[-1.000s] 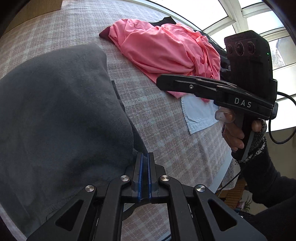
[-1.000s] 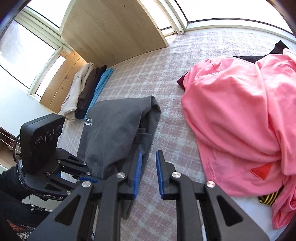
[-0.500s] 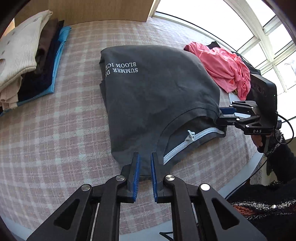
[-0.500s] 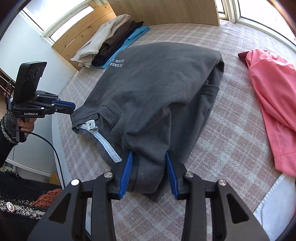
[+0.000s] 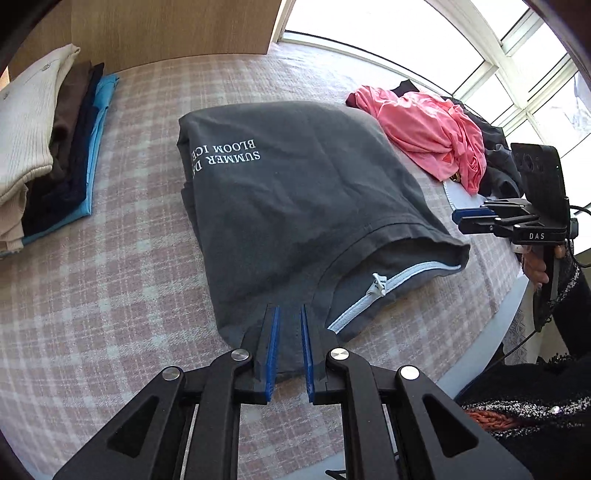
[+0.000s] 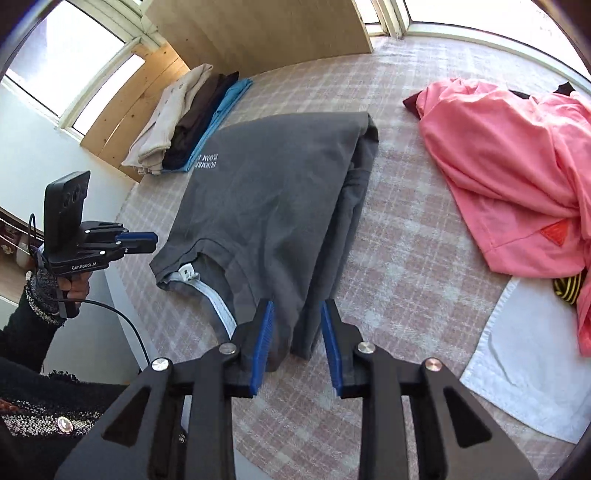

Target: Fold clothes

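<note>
A dark grey garment [image 5: 295, 206] with white lettering and a white zipper lies folded flat on the checked surface; it also shows in the right wrist view [image 6: 273, 206]. My left gripper [image 5: 288, 314] is open, its jaws a little apart over the garment's near edge. My right gripper [image 6: 297, 310] is open, jaws apart on either side of the garment's near right corner. Each gripper also shows from the other's camera: the right one [image 5: 461, 216] and the left one [image 6: 151, 240].
A stack of folded clothes [image 5: 48, 144] lies at the far left, also in the right wrist view [image 6: 188, 118]. A crumpled pink garment [image 6: 509, 173] on dark clothes lies to the right. A white cloth [image 6: 532, 365] lies near right. A wooden panel [image 5: 166, 29] stands behind.
Both grippers let go of the grey garment, laid it flat and opened. The jaws have since widened and the left gripper drew slightly back.
</note>
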Demonstrator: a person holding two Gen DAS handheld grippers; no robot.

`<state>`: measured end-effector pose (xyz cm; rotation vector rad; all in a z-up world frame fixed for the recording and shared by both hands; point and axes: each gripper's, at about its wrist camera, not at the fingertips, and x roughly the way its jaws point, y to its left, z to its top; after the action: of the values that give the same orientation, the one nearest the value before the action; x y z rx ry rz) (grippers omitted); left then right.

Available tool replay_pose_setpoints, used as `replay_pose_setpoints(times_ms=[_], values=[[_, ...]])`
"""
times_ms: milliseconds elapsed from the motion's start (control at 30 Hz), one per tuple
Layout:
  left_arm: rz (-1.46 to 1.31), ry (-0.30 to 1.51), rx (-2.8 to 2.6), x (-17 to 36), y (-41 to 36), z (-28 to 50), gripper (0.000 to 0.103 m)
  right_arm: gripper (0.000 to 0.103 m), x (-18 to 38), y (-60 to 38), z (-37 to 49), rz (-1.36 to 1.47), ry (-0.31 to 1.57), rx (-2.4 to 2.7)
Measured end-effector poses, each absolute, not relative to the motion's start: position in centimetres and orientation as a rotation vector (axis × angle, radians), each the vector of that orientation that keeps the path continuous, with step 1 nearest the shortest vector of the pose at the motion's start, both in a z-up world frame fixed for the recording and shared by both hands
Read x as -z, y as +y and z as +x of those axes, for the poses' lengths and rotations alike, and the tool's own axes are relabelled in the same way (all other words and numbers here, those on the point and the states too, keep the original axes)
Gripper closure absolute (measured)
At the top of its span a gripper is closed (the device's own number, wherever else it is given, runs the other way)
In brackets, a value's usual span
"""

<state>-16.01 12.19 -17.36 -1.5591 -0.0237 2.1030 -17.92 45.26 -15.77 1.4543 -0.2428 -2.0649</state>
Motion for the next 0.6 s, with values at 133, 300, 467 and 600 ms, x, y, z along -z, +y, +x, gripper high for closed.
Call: replay_pose_setpoints(times_ms=[133, 300, 467, 600], values=[[-1.503, -0.016, -2.148, 17.9, 13.2, -18.6, 0.093, 0.076, 15.8, 42.7, -21.9, 1.397, -0.264, 2.092], [-1.582, 0.009, -2.125, 21.6, 13.0, -19.5, 0.093, 0.078, 20.1, 40.8, -22.9, 1.515, -0.050, 2.088], [-1.478, -0.091, -2.167, 18.1, 11.3, -22.1, 0.093, 0.078, 16.4, 41.6, -23.5, 1.478, -0.048, 2.149], [-1.374, -0.042, -2.232, 17.3, 12.4, -27.0, 0.092, 0.073, 13.8, 39.7, -26.6, 1.329, -0.140, 2.252]])
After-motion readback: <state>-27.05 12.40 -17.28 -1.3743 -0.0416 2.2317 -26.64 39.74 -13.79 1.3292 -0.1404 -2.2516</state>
